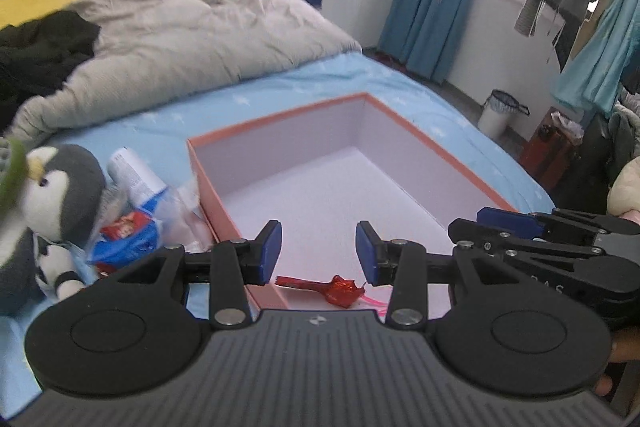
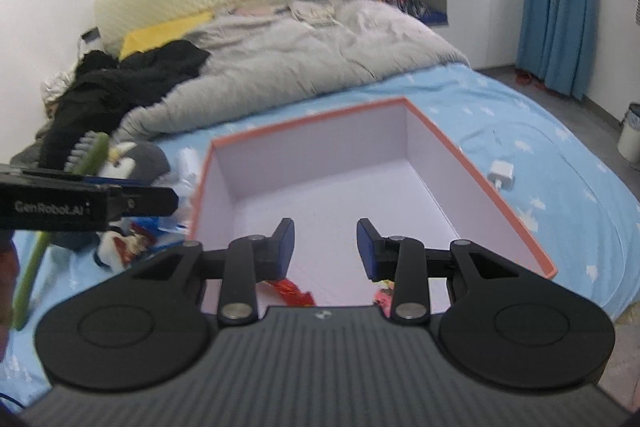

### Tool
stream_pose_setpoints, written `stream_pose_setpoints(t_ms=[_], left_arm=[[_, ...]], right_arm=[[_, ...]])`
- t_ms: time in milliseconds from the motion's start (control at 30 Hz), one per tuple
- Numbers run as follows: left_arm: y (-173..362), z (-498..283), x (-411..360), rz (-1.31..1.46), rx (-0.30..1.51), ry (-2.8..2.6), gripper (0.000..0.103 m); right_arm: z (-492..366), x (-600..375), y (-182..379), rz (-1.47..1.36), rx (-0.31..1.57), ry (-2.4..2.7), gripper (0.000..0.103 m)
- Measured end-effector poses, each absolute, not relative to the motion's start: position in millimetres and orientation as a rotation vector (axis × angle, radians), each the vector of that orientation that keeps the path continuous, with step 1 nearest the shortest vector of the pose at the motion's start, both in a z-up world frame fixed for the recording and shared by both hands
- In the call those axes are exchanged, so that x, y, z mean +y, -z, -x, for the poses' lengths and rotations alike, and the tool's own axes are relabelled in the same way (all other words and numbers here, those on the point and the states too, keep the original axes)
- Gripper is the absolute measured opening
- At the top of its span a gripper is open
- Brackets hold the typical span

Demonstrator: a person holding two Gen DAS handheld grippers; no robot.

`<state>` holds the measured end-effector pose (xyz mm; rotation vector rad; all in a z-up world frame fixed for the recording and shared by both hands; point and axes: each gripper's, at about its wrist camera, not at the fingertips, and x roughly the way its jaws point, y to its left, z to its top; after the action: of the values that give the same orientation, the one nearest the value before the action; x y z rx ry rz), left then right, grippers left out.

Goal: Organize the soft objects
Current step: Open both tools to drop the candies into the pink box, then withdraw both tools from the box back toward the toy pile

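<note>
Lying beneath left gripper [image 1: 319, 253]: red wrapper [image 1: 342, 290]

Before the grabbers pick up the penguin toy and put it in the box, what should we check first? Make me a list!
1. Left gripper has nothing in it: ok, jaws apart, nothing between them.
2. Right gripper has nothing in it: ok, same.
3. Box has room: ok, only a red wrapper at the near edge.
4. Penguin toy is easy to get at: not ok, a green stick and packets crowd it.
5. The penguin is outside the box, on the blue sheet to its left: ok.
6. The grippers won't bump: cannot tell, they sit close side by side.
</note>
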<state>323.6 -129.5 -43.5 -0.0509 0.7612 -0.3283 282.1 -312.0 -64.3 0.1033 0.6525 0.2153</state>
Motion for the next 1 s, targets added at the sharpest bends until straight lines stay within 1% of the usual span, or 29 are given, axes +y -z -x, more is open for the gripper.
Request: stream_pose_setpoints(t_ms=[267,533,733,1000], left_arm=[[19.6,-279.7,-103.1,0.106,0.669,0.317,0.047],[11.7,-240.2,-75.8,0.108,0.616,0.262,0.047],[12.1,-208.4,-53.8,0.121,0.593,0.214,0.047],[21.7,-176.9,-23.8,0.150,0.609,0.166,0.047]], right_arm=[[-254.5,-292.7,41.4,-0.096,0.562,-0.265,0.037],[-227.5,-272.5,29.5,-0.101,0.495,-0.320,0.037],[-206.6,-254.7,31.8,-0.106,0.479,-0.346,0.037],[-188.4,-233.6,40.0,-0.102,0.502,-0.397,0.037]])
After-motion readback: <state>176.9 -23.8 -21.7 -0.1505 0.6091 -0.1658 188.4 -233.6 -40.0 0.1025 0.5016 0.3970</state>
